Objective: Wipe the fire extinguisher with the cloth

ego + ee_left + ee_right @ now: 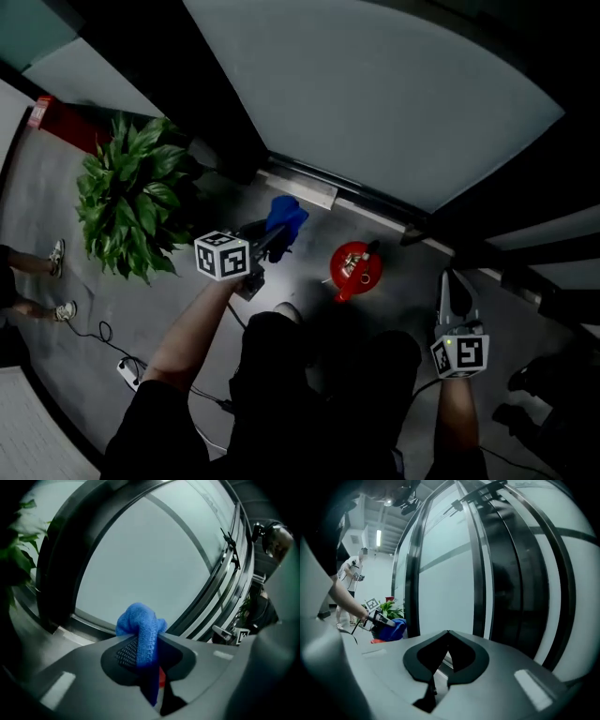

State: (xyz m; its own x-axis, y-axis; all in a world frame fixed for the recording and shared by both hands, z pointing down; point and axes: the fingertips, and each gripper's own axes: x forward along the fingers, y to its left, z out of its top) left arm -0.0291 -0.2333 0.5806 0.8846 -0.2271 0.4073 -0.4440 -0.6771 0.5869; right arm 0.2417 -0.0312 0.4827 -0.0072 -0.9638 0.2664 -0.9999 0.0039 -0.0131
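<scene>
A red fire extinguisher (354,267) stands on the grey floor near the glass wall, seen from above. My left gripper (273,239) is shut on a blue cloth (285,217), held just left of the extinguisher and apart from it. In the left gripper view the cloth (140,632) bunches between the jaws, with a sliver of red extinguisher (161,678) below. My right gripper (457,292) hangs to the right of the extinguisher, jaws closed together with nothing between them. The right gripper view shows the cloth (391,630) and the left gripper (384,620) far off at the left.
A potted green plant (131,192) stands left of the cloth. A curved glass wall with a dark frame (309,173) runs behind the extinguisher. A person's feet (58,281) are at the far left, and a cable with a plug (127,370) lies on the floor.
</scene>
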